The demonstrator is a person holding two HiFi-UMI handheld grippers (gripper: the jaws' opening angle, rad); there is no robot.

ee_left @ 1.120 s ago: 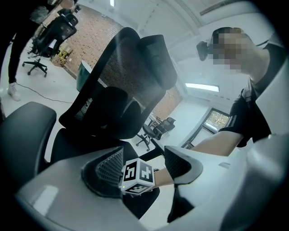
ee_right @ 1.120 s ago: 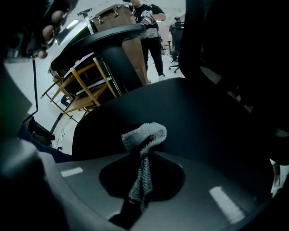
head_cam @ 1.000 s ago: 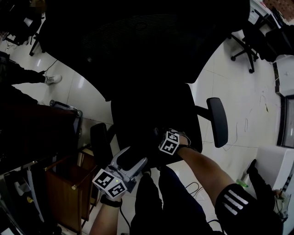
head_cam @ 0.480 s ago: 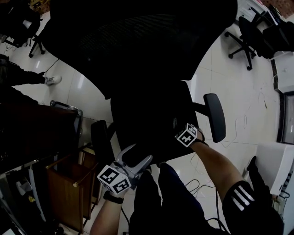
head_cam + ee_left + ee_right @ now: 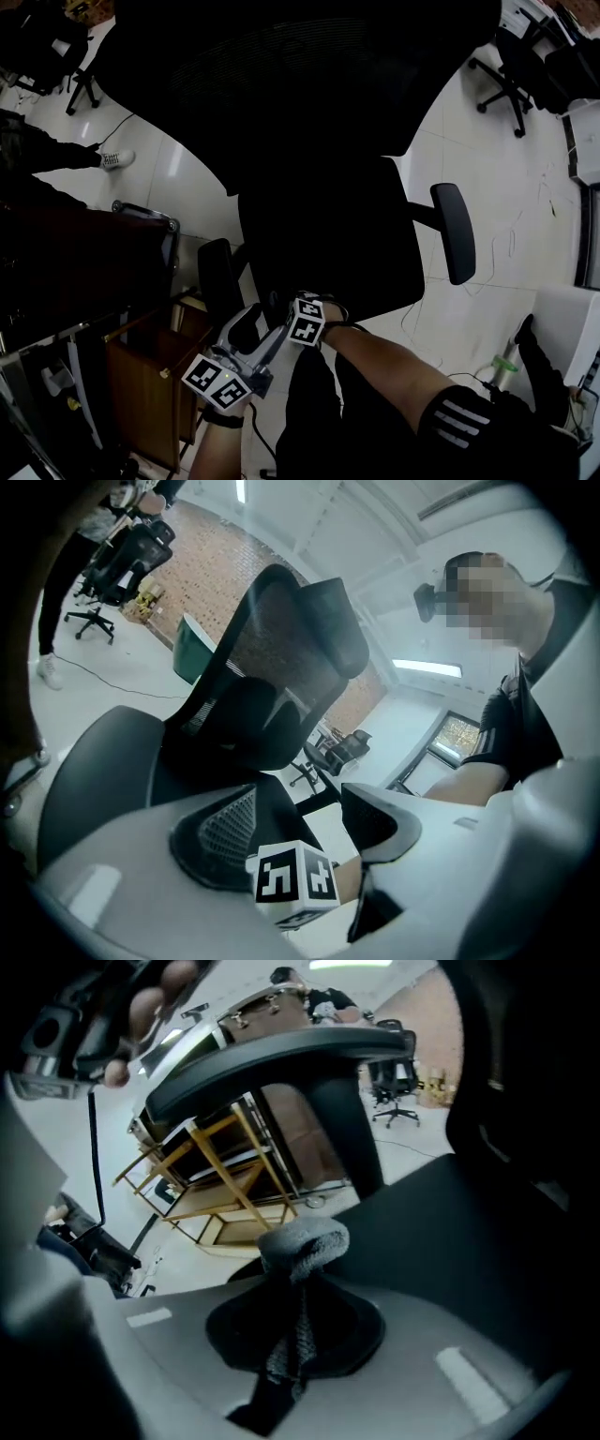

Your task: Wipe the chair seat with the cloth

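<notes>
Right tongs point(image 5: 298, 1288) are clenched on the grey cloth point(image 5: 302, 1239) at the near left edge of the chair seat point(image 5: 328, 234); left tongs point(image 5: 298, 822) hang released and empty just beside; best to press the cloth flat, then sweep far and right in overlapping passes.

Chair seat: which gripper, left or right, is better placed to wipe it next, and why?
Right, most likely. The right gripper is shut on the cloth by the front edge of the chair seat; the left gripper is open and empty.
</notes>
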